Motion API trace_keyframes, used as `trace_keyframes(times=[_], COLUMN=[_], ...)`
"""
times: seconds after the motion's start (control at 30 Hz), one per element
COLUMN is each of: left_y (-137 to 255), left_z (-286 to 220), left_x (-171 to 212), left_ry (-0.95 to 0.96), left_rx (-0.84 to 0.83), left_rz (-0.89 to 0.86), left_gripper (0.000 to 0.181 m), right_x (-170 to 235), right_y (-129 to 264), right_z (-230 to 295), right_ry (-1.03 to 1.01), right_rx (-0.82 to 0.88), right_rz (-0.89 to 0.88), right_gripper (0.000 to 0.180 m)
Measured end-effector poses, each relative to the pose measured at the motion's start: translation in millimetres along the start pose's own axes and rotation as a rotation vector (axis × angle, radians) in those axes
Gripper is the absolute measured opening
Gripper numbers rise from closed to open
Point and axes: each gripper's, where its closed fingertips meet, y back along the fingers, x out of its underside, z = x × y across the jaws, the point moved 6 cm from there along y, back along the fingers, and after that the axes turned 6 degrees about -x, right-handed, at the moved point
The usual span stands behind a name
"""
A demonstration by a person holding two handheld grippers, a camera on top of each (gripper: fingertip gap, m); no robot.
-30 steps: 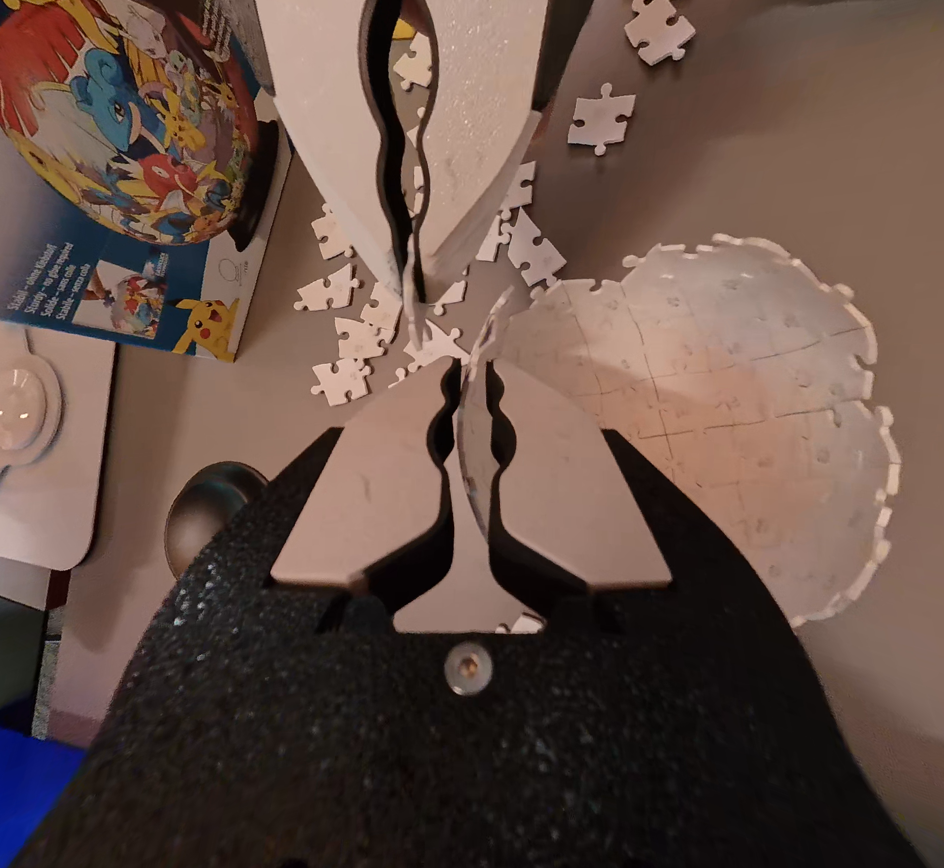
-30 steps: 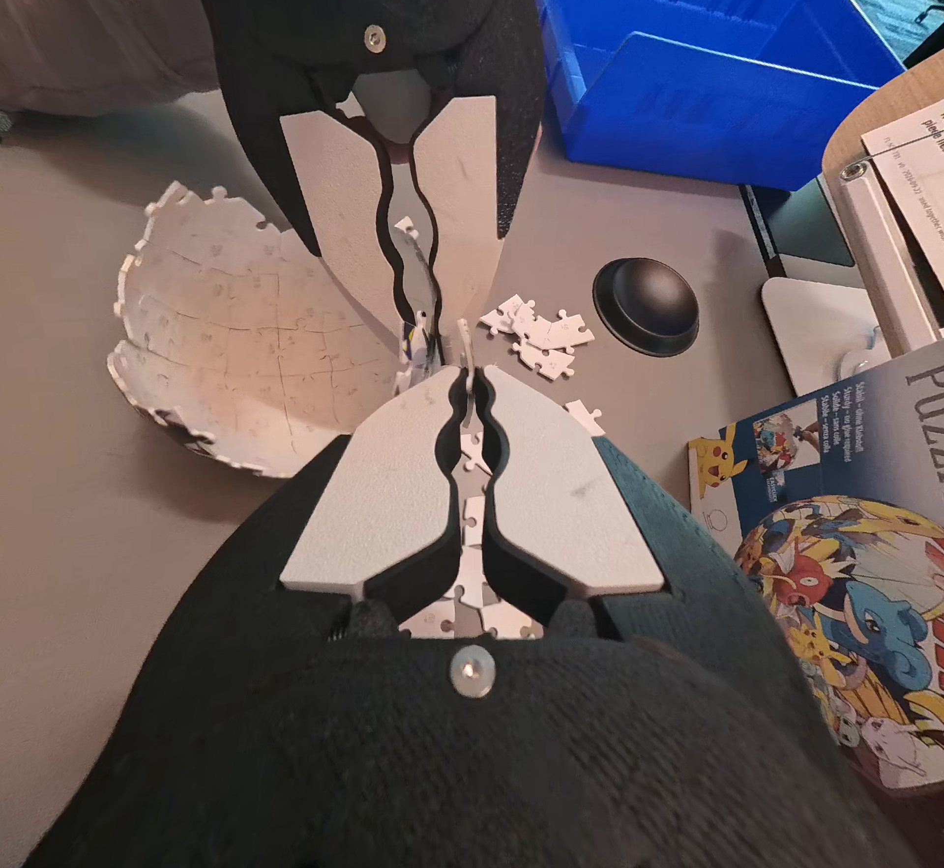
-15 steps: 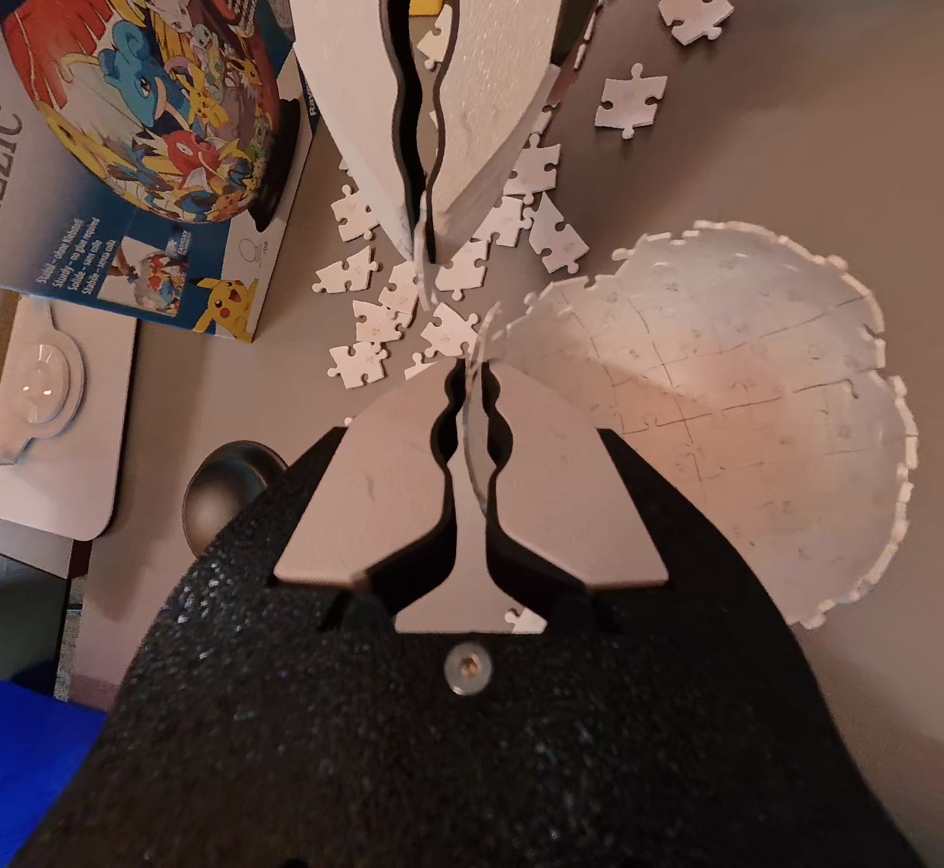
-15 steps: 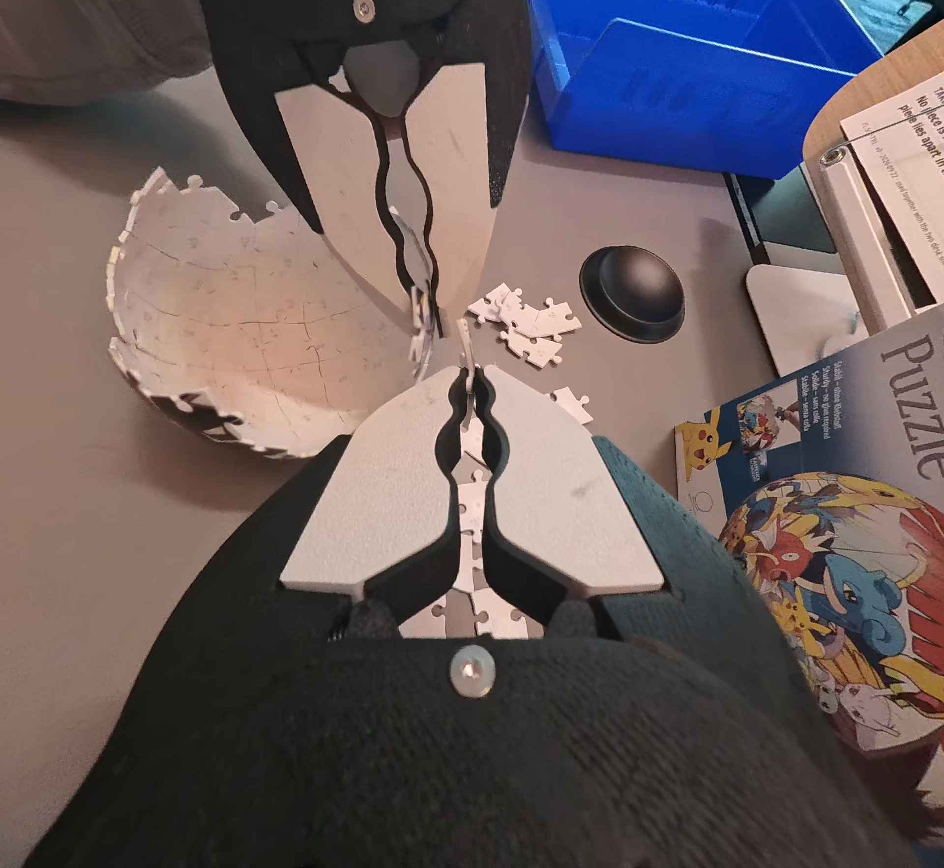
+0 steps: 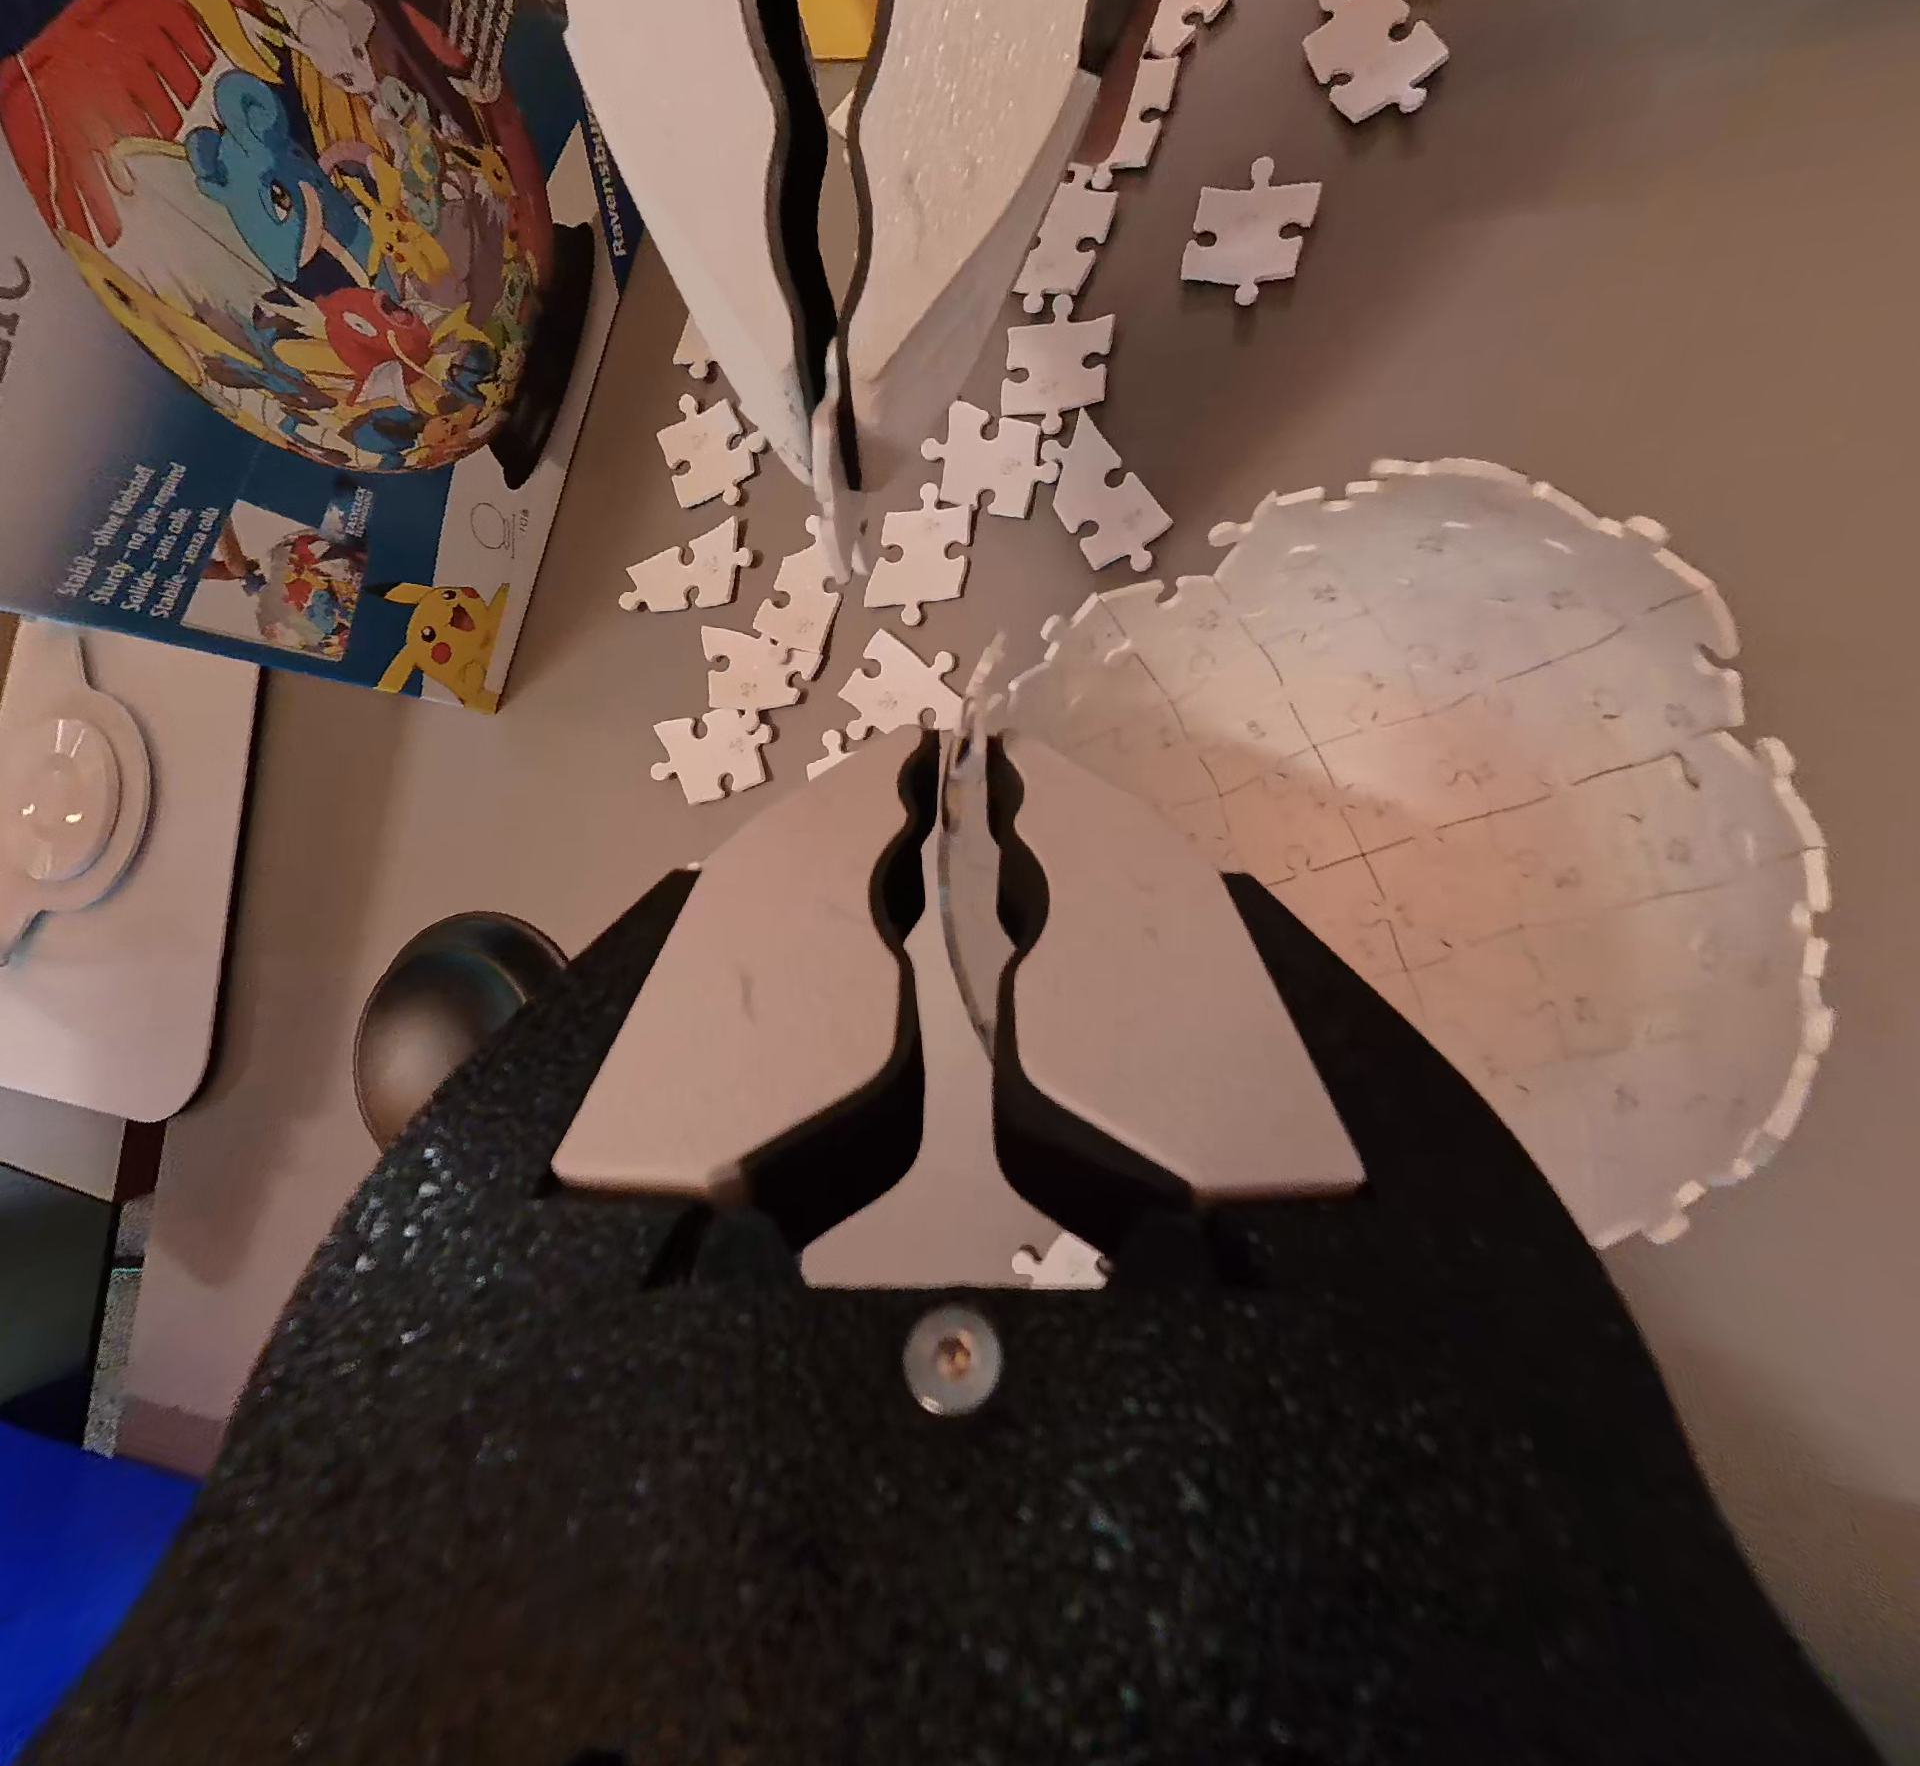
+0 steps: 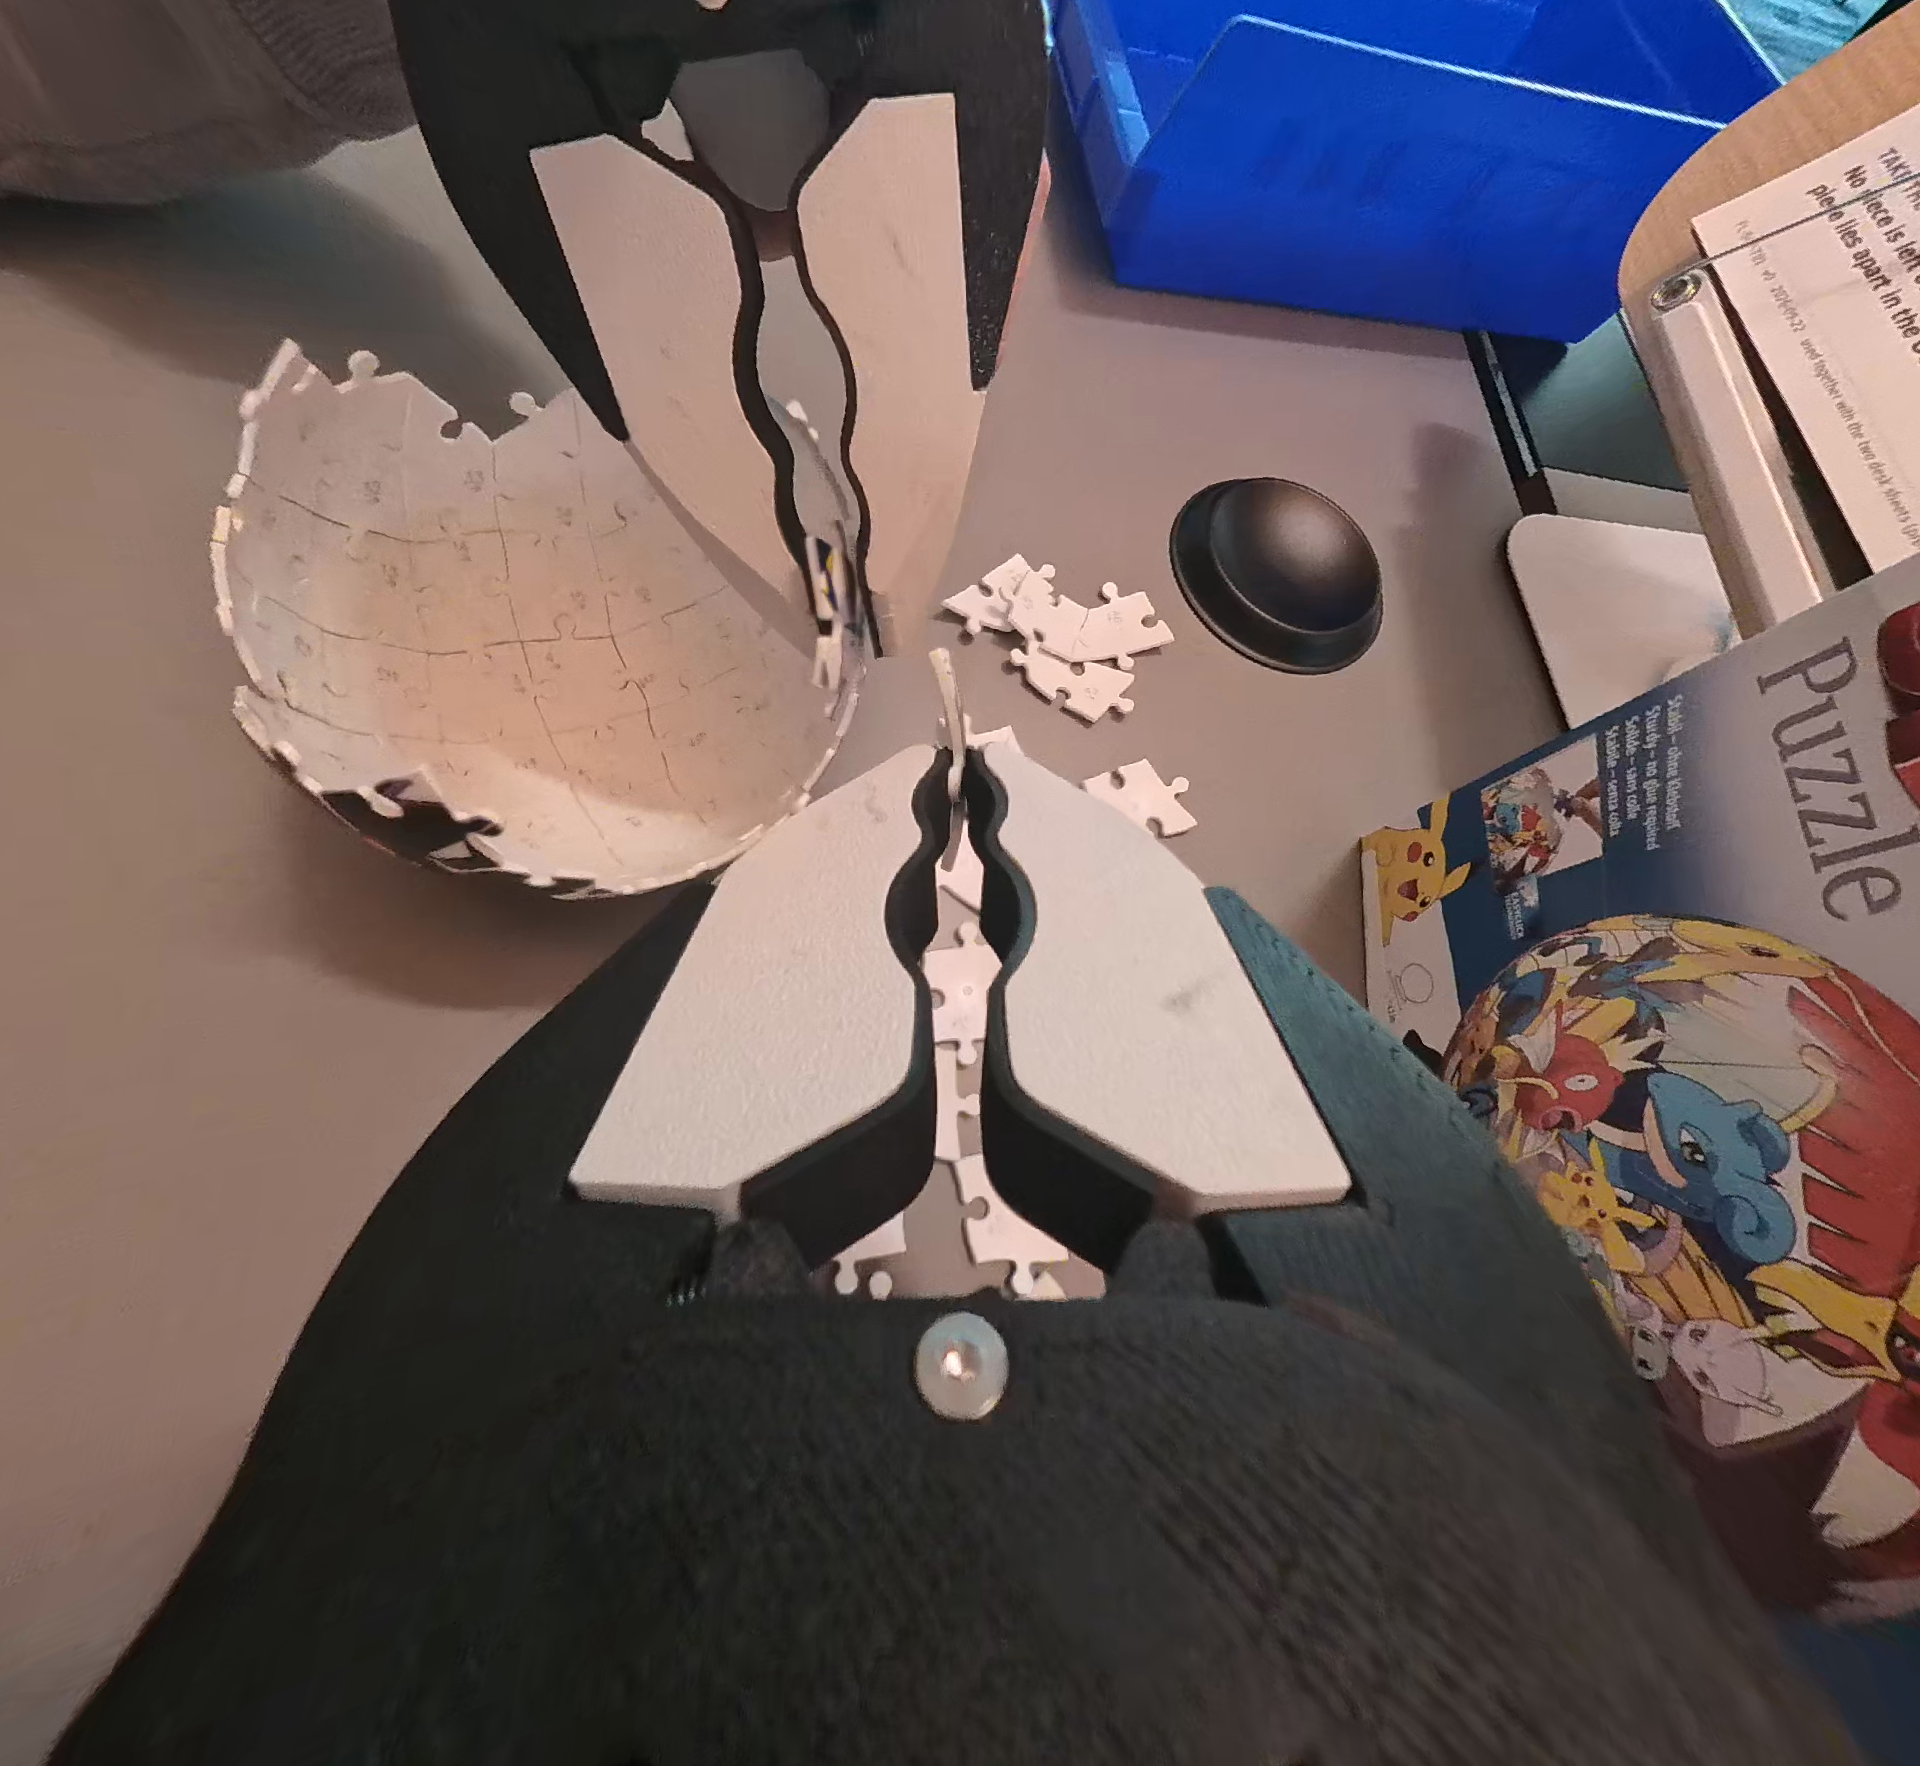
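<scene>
The left gripper (image 5: 961, 760) is pinched tight on the rim of the puzzle bowl (image 5: 1455, 833). The bowl is half of a round puzzle ball, made of many small curved pieces locked together. Its inside is plain white with thin lines between the pieces, and its edge is bumpy with little knobs. In the right wrist view some dark and colored print shows on the outside of the puzzle bowl (image 6: 499, 656). It sits on the smooth gray table (image 5: 1662, 262).

The right gripper (image 6: 951, 760) is squeezed shut on one thin white puzzle piece (image 6: 945, 708), held on its edge. That piece is just beside the bowl's rim, not touching it. Both grippers have flat pale fingers (image 6: 790, 999) with wavy black inner edges and rough black bodies.

Just past the fingertips, loose pieces (image 5: 914, 553) lie scattered flat on the table, white side up. Farther off sits a round black stand (image 6: 1278, 573), shiny and dome-shaped. Beside it lies the puzzle box (image 6: 1662, 1041), flat cardboard with bright cartoon animals. A blue plastic bin (image 6: 1351, 75) stands at the far edge.
</scene>
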Motion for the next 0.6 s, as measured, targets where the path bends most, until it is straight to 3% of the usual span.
trace_keyframes(times=[0.03,0.6], left_y=[0.3,-1.3], left_z=[-0.2,0.4], left_x=[-0.6,4.3], left_ry=[0.001,-0.042], left_rx=[0.0,-0.002], left_rz=[-0.003,0.016], left_gripper=[0.008,0.014], right_x=[0.2,1.7], right_y=[0.1,-0.8], right_z=[0.6,1.3], right_ry=[0.001,0.015], right_rx=[-0.004,-0.009], right_rz=[0.004,0.019], right_gripper=[0.002,0.002])
